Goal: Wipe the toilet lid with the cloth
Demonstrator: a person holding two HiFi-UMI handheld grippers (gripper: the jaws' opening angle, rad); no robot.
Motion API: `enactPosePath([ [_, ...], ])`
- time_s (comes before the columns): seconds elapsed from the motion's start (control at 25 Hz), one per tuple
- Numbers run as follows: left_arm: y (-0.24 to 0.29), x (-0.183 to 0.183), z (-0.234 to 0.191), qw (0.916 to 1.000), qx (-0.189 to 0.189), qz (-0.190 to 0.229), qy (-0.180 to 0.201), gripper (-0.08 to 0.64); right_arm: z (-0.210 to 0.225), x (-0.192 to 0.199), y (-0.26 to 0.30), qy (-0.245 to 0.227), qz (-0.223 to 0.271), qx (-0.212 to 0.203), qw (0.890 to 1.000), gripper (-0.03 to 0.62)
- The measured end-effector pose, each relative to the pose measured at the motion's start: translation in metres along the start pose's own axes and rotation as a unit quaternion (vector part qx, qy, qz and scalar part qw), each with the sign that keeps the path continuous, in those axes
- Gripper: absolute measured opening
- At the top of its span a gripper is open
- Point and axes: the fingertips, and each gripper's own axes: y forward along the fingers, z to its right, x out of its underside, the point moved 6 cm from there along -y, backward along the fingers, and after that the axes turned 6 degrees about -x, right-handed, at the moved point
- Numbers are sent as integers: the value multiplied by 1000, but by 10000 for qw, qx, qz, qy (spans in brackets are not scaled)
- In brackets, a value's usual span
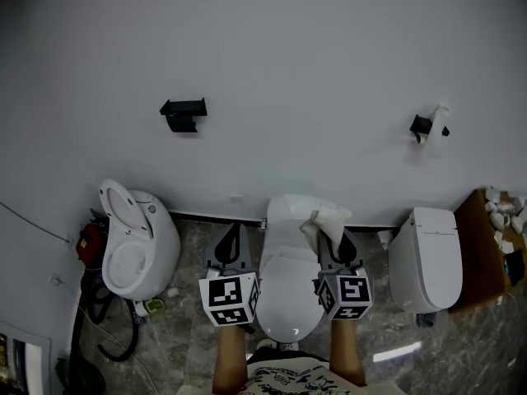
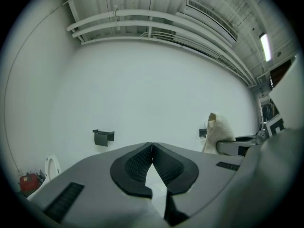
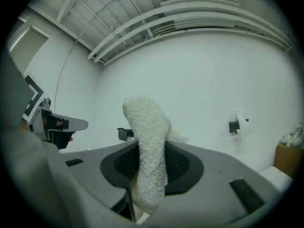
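Cloth: we see the white terry cloth (image 3: 149, 146) pinched in the right gripper (image 1: 335, 241); it stands up past the fingertips and folds over at the top.
Cloth's place: in the head view it sits over the rear of the middle toilet, behind the toilet lid (image 1: 288, 290); we cannot tell whether it touches the porcelain.
Toilet lid: white, closed, lying between our two grippers.
Right gripper: jaws pressed onto the cloth from both sides, pointing toward the wall.
Left gripper (image 2: 152, 148): jaws together, the tips meeting, with nothing between them; it is held just left of the middle toilet, level with the right one.
Left toilet (image 1: 140, 249): its lid is raised and the bowl is open.
Right toilet (image 1: 424, 257): closed, beside a brown box (image 1: 494, 245) that holds white bits.
Wall: plain white, with a black bracket (image 1: 184, 115) up on the left and a paper holder (image 1: 426, 126) on the right.
Floor (image 1: 189, 253): grey marbled tile; dark hoses (image 1: 107, 319) and a red object (image 1: 88, 242) lie by the left toilet.
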Motion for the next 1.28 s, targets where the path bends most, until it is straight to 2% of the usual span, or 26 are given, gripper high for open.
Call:
enactPosePath([
  [1.28, -12, 4, -8, 10000, 81, -2, 11, 5, -8, 9, -12, 174, -88, 22, 9998, 117],
])
